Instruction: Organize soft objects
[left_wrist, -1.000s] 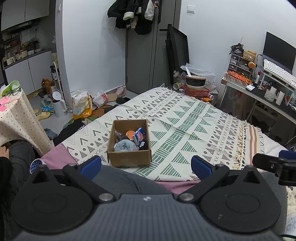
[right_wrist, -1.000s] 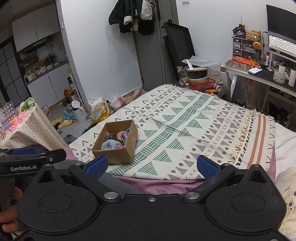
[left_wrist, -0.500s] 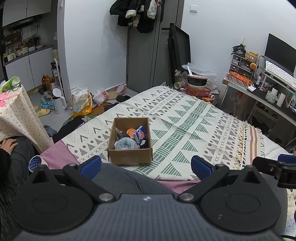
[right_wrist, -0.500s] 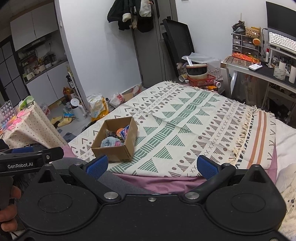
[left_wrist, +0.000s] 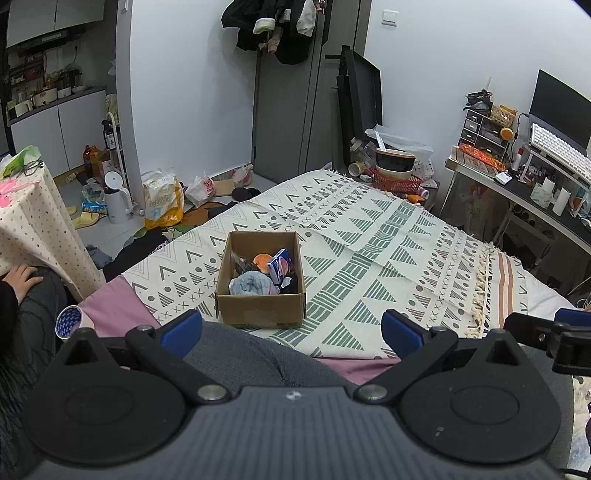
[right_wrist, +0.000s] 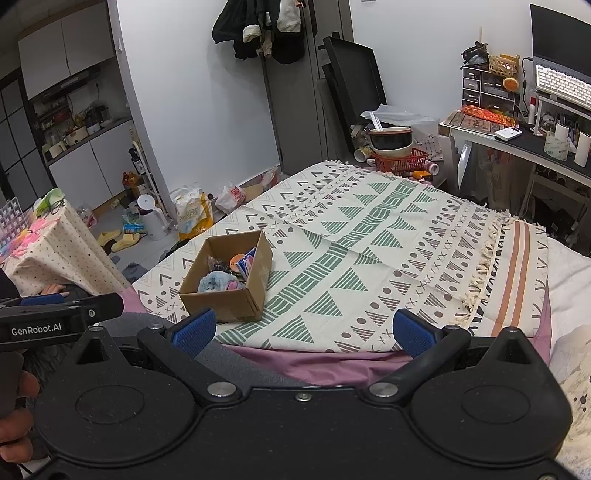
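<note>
A brown cardboard box stands on the patterned bedspread near its front left corner. Inside lie a light blue fluffy cloth, an orange round item and a blue packet. My left gripper hangs open just short of the box, over a grey-clad knee. To the right of the box my right gripper is open too, at the bed's near edge. Both are empty.
A polka-dot covered table stands at the left, with a person's hand beside it. Bags, slippers and a white kettle litter the floor. A desk with keyboard stands at the right; a red basket sits beyond the bed.
Both cameras have risen and pulled back slightly, so the box sits a bit lower and nearer in view. The grippers stayed open. The person's hand at left moved up onto the knee.
</note>
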